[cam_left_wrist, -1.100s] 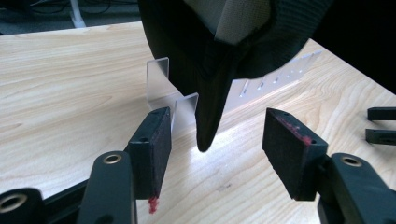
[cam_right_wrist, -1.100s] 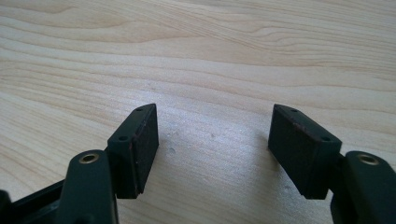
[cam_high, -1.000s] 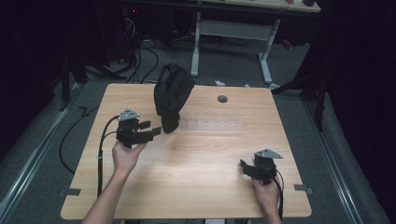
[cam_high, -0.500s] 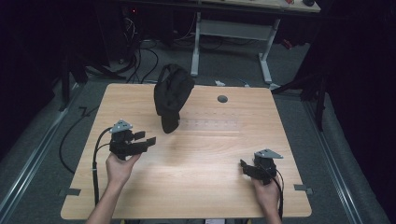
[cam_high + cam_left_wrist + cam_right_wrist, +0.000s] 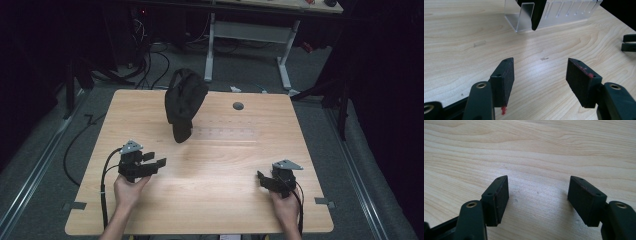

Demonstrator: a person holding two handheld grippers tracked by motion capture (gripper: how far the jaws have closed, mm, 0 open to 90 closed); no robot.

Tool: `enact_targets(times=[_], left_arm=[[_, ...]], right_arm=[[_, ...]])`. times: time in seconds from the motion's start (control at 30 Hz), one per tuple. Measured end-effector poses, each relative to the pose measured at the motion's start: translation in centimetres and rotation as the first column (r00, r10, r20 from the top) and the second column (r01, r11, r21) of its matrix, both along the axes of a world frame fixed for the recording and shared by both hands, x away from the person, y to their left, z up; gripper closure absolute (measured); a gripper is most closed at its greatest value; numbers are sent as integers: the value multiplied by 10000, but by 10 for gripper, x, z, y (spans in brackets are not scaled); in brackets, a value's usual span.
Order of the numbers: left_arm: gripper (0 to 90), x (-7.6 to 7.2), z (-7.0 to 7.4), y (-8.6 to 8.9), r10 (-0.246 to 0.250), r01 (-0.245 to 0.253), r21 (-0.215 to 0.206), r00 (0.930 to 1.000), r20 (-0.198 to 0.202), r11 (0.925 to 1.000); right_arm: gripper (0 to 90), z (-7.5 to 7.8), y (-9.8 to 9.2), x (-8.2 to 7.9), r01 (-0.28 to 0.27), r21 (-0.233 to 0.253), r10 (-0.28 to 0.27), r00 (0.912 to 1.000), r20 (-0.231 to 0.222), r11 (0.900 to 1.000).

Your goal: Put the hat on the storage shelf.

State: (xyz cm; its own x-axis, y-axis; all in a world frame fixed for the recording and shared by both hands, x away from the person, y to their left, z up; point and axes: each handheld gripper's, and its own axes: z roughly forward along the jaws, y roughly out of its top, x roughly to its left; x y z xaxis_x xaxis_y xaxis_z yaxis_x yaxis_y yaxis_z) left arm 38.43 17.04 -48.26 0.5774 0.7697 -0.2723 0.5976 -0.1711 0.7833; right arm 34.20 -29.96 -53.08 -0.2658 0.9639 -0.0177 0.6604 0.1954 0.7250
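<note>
From above, a black bag (image 5: 184, 102) stands on the far half of the wooden worktop (image 5: 215, 195), its lower end on a clear plastic rack (image 5: 225, 134) that is barely visible there. The left gripper view shows that rack (image 5: 554, 12) plainly: a slotted transparent stand with a dark strap tip (image 5: 537, 13) hanging before it, and the other tongs' black jaw ends (image 5: 629, 42) at the right edge. Since the earlier frames the left tongs (image 5: 150, 163) have drawn back from the bag toward the near edge; the right tongs (image 5: 263, 179) have stayed put. One bag, one rack, two tongs, both spread wide and empty over bare wood.
</note>
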Motion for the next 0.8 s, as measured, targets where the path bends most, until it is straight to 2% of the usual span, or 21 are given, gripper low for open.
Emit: enact_targets(times=[0.3,0.6,0.8], left_arm=[[392,-6,-15,0,161,-156,229,9996,-234,9996],[386,-8,-35,-3,349,-308,856,9983,-470,9959],[379,-9,-43,-5,508,-450,1332,9979,-405,9901]], right_arm=[[335,0,0,0,-1,-6,1,10000,-1,10000],[335,0,0,0,-1,-8,1,10000,2,10000],[335,0,0,0,2,-6,-2,10000,-1,10000]])
